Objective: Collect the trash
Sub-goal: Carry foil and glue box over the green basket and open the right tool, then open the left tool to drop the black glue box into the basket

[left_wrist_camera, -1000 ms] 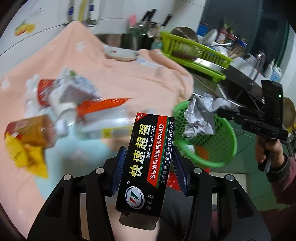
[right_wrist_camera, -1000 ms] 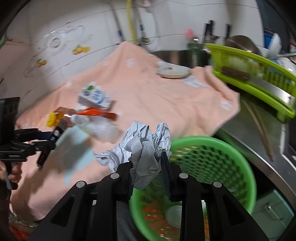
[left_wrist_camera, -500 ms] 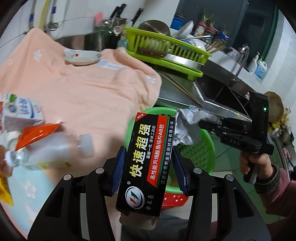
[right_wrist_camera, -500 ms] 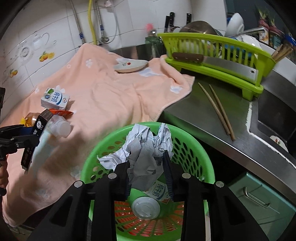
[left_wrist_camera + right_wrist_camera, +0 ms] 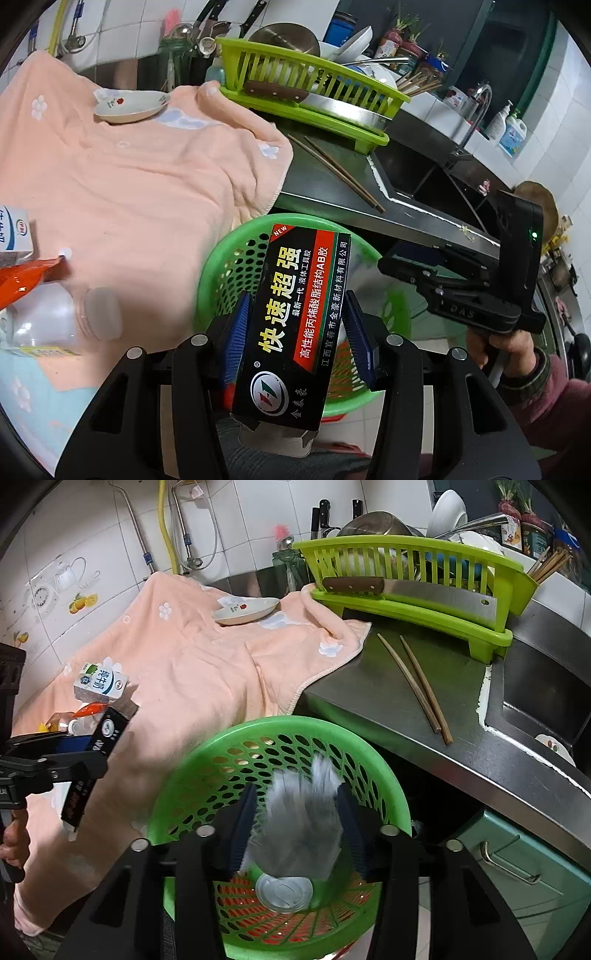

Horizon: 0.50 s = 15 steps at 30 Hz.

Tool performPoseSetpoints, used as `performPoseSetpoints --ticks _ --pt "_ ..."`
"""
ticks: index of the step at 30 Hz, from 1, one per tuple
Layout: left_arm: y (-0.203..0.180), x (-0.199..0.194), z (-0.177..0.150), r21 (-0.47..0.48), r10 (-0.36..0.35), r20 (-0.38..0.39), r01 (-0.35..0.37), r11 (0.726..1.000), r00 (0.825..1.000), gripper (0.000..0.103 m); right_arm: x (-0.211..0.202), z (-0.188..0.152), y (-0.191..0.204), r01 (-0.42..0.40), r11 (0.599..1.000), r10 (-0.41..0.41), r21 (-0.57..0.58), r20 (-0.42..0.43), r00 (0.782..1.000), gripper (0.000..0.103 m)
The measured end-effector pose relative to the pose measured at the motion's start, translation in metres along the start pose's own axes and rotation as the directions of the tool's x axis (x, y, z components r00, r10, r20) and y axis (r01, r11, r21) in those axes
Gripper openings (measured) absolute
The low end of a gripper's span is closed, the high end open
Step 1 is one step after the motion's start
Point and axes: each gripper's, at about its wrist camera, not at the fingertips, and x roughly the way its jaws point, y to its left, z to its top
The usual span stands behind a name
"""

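Observation:
My left gripper (image 5: 295,328) is shut on a black glue box (image 5: 295,314) with Chinese print, held over the near rim of the green perforated basket (image 5: 229,266). In the right wrist view my right gripper (image 5: 295,819) has its jaws spread above the basket (image 5: 221,753). The crumpled grey paper (image 5: 299,830) is blurred between the jaws, falling free into the basket. A can lid (image 5: 283,891) lies on the basket floor. The left gripper with the box (image 5: 92,753) shows at the left of that view.
A peach towel (image 5: 140,177) covers the counter, with a milk carton (image 5: 99,683), a clear bottle (image 5: 62,321), an orange wrapper (image 5: 22,280) and a small dish (image 5: 129,107). Two chopsticks (image 5: 417,686) lie on the steel counter. A green dish rack (image 5: 417,590) holds a cleaver. The sink (image 5: 436,177) is on the right.
Both grippers moved right, over the basket. My right gripper opened and the crumpled paper dropped from it. My left gripper kept hold of the glue box.

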Motion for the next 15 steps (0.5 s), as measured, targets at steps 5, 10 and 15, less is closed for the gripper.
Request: performPoseSetpoints --ticks 5,10,15 --pt "-0.003 0.007 0.002 0.000 -0.004 -0.008 0.004 1.000 1.000 0.049 -0.001 0.000 0.000 -0.005 1.000 0.005 -0.003 0.003 1.000 0.056" --pt "-0.005 0.012 0.004 -0.003 -0.007 -0.013 0.007 1.000 1.000 0.049 0.000 -0.001 0.002 -0.006 1.000 0.006 -0.012 0.004 1.000 0.064" --pt "-0.008 0.022 0.005 -0.014 -0.006 -0.031 0.006 1.000 1.000 0.050 -0.003 -0.002 0.004 -0.002 1.000 0.002 -0.023 0.013 1.000 0.075"
